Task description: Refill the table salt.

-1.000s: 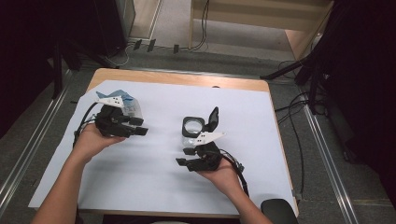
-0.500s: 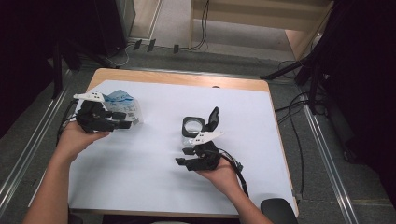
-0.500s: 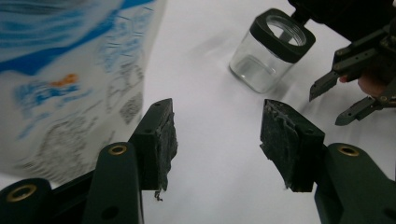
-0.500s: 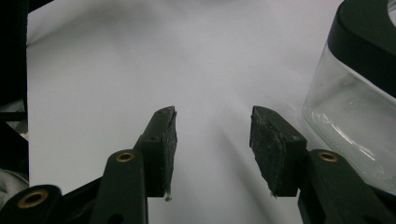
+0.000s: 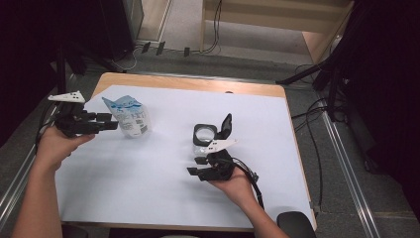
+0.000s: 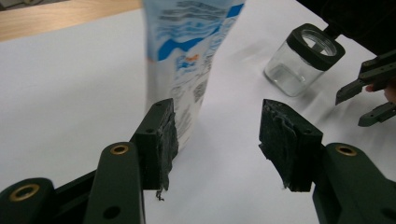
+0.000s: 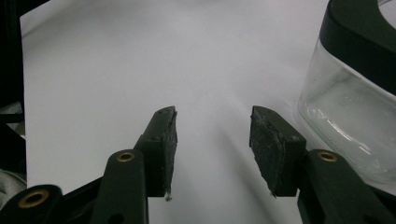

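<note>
- The pouch (image 6: 187,60) top is being cut off in the left gripper view.
- The left gripper (image 5: 106,124), released, is being seen drawn back off the pouch since earlier.
- The right gripper (image 5: 197,166), released, is being held beside the jar (image 5: 204,134).

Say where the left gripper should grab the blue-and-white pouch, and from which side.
Judging by its pose: the pouch stands upright, flat and narrow. Take its lower body, level from its left, where the left gripper already faces it with open jaws, pads across the flat faces. The pinched top looks floppy.

The left gripper (image 6: 215,135) stands open, its left pad just beside a pouch (image 6: 187,60); a jar (image 6: 303,60) stands beyond.
</note>
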### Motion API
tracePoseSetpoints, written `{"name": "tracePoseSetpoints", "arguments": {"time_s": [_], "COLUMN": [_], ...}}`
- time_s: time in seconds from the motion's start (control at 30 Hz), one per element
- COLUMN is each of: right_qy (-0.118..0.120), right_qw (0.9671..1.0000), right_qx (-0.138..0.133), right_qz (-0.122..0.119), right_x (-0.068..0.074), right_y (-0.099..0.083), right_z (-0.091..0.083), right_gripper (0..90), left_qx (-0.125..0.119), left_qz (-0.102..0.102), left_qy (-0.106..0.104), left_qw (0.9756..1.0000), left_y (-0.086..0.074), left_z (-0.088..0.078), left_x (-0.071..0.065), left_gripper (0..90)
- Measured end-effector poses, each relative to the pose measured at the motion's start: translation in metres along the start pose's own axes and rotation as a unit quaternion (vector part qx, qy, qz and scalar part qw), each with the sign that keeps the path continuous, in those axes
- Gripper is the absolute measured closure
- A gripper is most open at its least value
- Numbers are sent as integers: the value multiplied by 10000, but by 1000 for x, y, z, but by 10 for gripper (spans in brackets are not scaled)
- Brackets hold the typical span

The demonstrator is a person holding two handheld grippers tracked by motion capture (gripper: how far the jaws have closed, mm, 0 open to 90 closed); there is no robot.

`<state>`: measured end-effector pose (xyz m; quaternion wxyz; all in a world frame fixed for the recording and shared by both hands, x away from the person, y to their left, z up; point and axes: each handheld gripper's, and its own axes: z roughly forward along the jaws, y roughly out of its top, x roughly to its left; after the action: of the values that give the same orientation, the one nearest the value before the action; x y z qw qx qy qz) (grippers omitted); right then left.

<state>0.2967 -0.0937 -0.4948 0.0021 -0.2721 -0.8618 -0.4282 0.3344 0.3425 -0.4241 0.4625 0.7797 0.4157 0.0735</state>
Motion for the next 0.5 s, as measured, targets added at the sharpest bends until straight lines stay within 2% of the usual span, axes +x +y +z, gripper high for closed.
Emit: {"name": "tracePoseSetpoints", "arguments": {"time_s": [0.13,0.2,0.43,0.5], "right_qy": [-15,-24,-82,-95], "right_qw": [10000,10000,10000,9999], "right_qx": [17,35,14,23], "right_qz": [15,18,43,74], "right_x": [0,0,1,2], "right_y": [-1,-1,-3,-4], "right_z": [0,1,0,0], "right_gripper": [527,526,528,528], "left_qx": [-124,-59,-103,-94], "left_qz": [-76,-63,174,255], "left_qy": [-79,-58,-176,-141], "left_qw": [9999,9999,9996,9995], "left_y": [0,3,23,28], "left_z": [-4,0,16,20], "left_x": [12,15,18,17], "left_gripper": [468,468,491,512]}}
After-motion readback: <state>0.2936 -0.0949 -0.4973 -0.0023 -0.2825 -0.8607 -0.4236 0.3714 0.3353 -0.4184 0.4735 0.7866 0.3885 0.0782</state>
